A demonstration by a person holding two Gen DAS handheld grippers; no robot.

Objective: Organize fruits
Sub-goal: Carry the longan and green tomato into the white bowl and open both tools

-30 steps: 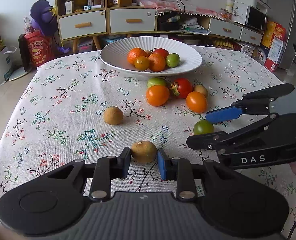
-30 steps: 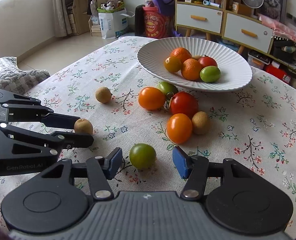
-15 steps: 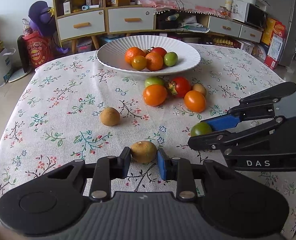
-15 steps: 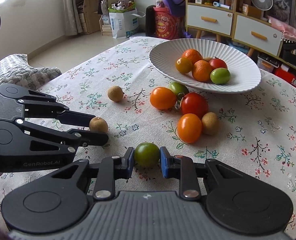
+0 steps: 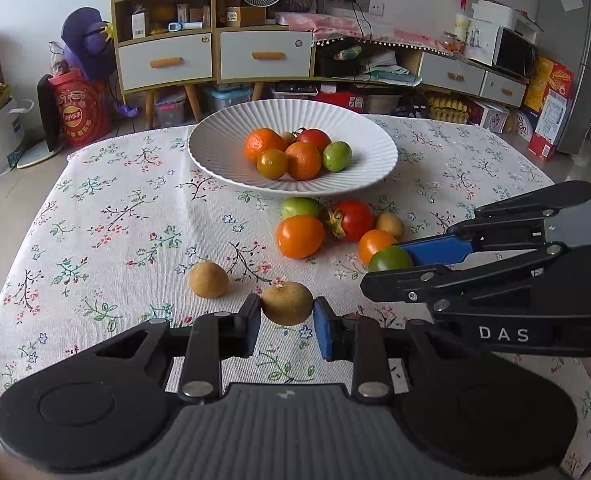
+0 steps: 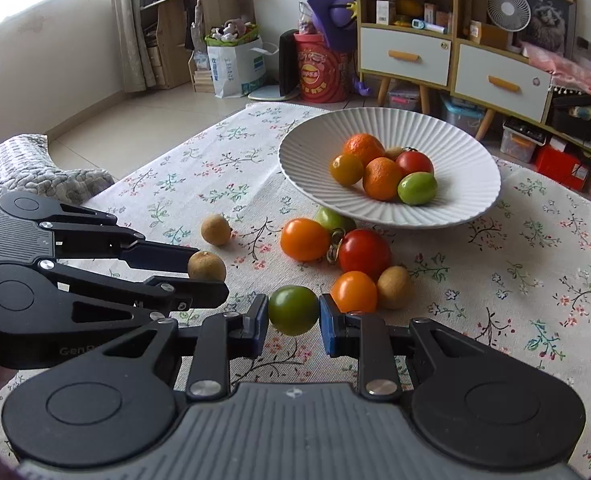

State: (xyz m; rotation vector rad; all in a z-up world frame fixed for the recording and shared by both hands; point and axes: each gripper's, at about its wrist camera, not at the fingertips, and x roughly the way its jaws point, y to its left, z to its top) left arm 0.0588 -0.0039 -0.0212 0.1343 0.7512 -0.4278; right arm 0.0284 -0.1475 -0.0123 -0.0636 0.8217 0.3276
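Note:
My left gripper (image 5: 287, 316) is shut on a small brown fruit (image 5: 287, 303) and holds it above the cloth; it also shows in the right wrist view (image 6: 206, 266). My right gripper (image 6: 293, 318) is shut on a dark green tomato (image 6: 293, 309), lifted off the table; it also shows in the left wrist view (image 5: 389, 259). A white ribbed bowl (image 5: 223, 148) at the table's far middle holds several oranges and tomatoes. Loose fruits lie in front of it: an orange tomato (image 5: 299, 236), a red tomato (image 5: 353, 220), a green one (image 5: 300, 207).
Another brown fruit (image 5: 208, 279) lies on the floral tablecloth (image 5: 107, 216) left of my left gripper. A second orange tomato (image 6: 353, 292) and a brown fruit (image 6: 393, 287) lie just right of my right gripper. Cabinets and clutter stand beyond the table's far edge.
My right gripper closed on the green tomato and lifted it. My left gripper, shut on the brown fruit throughout, rose off the cloth. Both moved up and toward the bowl.

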